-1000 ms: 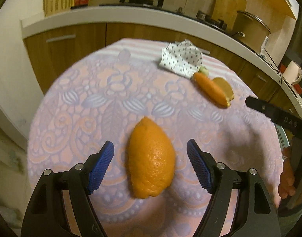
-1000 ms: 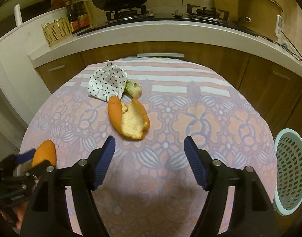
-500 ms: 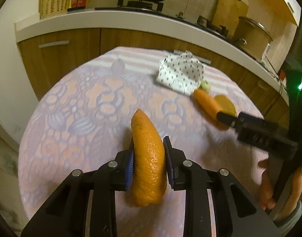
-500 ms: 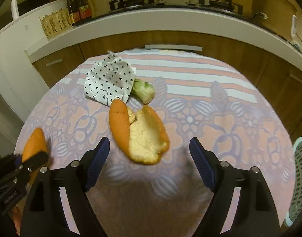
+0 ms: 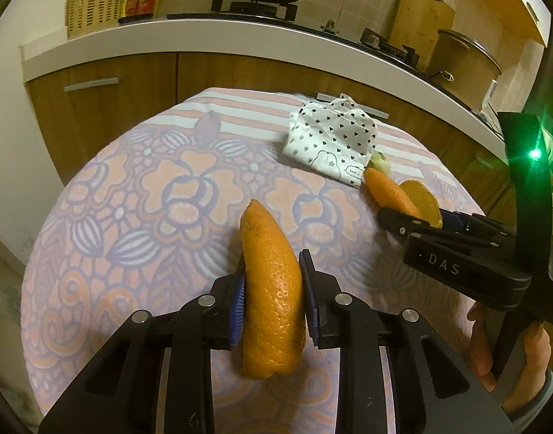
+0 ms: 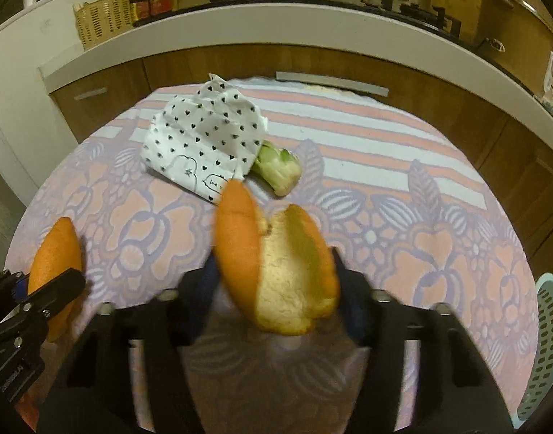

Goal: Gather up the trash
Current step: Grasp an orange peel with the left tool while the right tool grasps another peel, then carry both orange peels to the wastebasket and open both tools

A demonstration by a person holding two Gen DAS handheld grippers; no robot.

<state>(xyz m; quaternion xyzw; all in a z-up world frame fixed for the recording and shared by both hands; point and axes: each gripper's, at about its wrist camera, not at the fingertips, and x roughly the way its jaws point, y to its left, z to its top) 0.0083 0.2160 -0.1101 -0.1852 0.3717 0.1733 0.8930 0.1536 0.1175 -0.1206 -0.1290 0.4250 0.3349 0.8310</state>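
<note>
Since 1 second ago your left gripper [image 5: 273,300] has gone from straddling the orange peel [image 5: 271,289] with its jaws wide to clamping it, and your right gripper [image 6: 276,289] has moved in from open air to surround the larger peel [image 6: 276,267]. In the left wrist view, the blue ribbed pads press both flanks of the peel, which stands on edge between them, pointed tip aimed toward the heart-print wrapper [image 5: 330,144]; that narrow pinch suits a curved, pebbled, slightly springy rind that would slip if gripped flat. Your right gripper shows here too, just beside the wrapper's near corner, reaching along the floral tablecloth [image 5: 132,199]. In the right wrist view, the second peel is a cupped piece, glossy orange outside and pale, spongy pith inside, lying just nearer you than the wrapper. The fingers sit close on either side of it, but motion blur hides whether they have pinched it, so you cannot tell yet. A green vegetable stub [image 6: 278,170] rests against the wrapper's right edge, and the crumpled wrapper looks thin and papery. The perforated basket [image 6: 544,347] waits well away from the wrapper, past the table's right rim, likely where both peels belong.
</note>
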